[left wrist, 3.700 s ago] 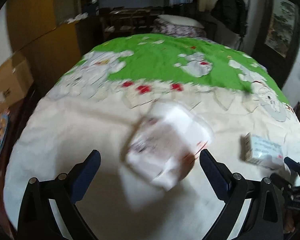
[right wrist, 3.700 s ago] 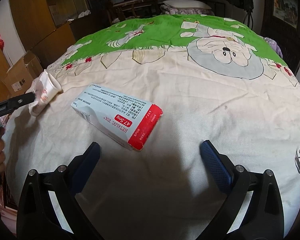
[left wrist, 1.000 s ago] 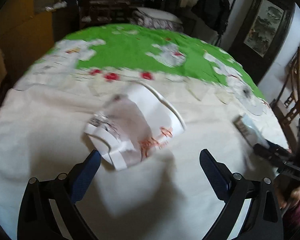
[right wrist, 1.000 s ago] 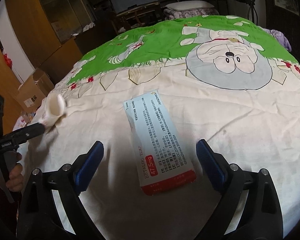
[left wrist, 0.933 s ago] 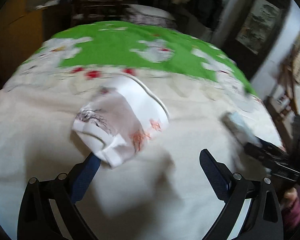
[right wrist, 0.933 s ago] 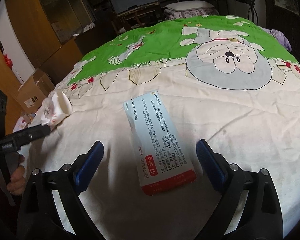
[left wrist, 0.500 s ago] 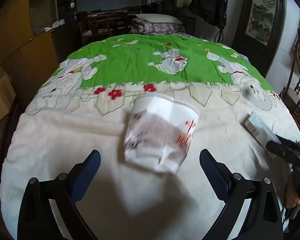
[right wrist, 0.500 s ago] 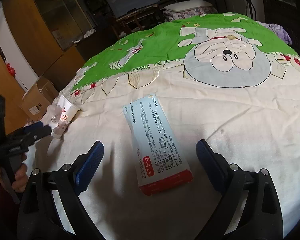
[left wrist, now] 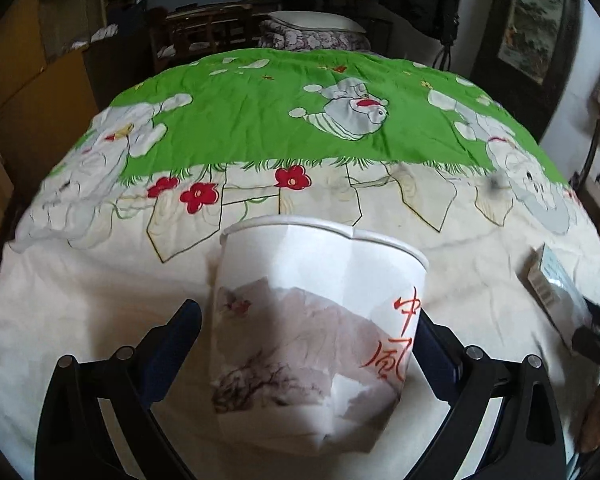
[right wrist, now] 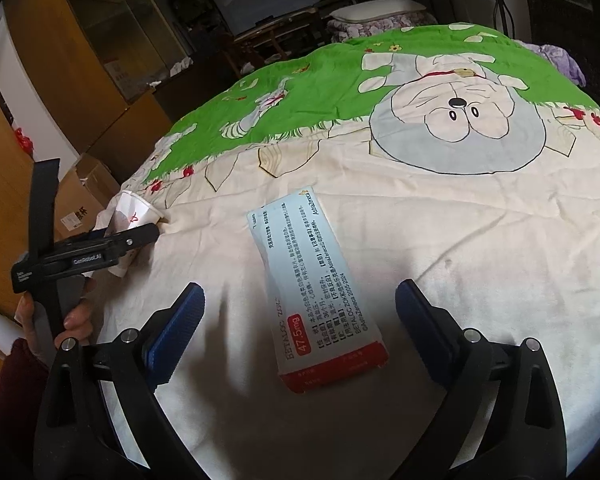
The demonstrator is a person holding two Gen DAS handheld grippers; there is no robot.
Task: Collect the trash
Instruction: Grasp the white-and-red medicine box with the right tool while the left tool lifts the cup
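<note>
The left tool gapes wide around a crushed white paper cup with red characters, low in the frame on the bed; half a second ago the cup lay farther ahead. The right tool, equally wide, straddles the medicine box, unchanged.

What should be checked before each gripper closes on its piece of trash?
1. Cup between left gripper fingers: ok.
2. Left fingers touching cup: cannot tell.
3. Cup intact: not ok, crumpled.
4. Box between right gripper fingers: ok.
5. Right gripper open wider than box: ok.
6. Box lying flat on bedspread: ok.
</note>
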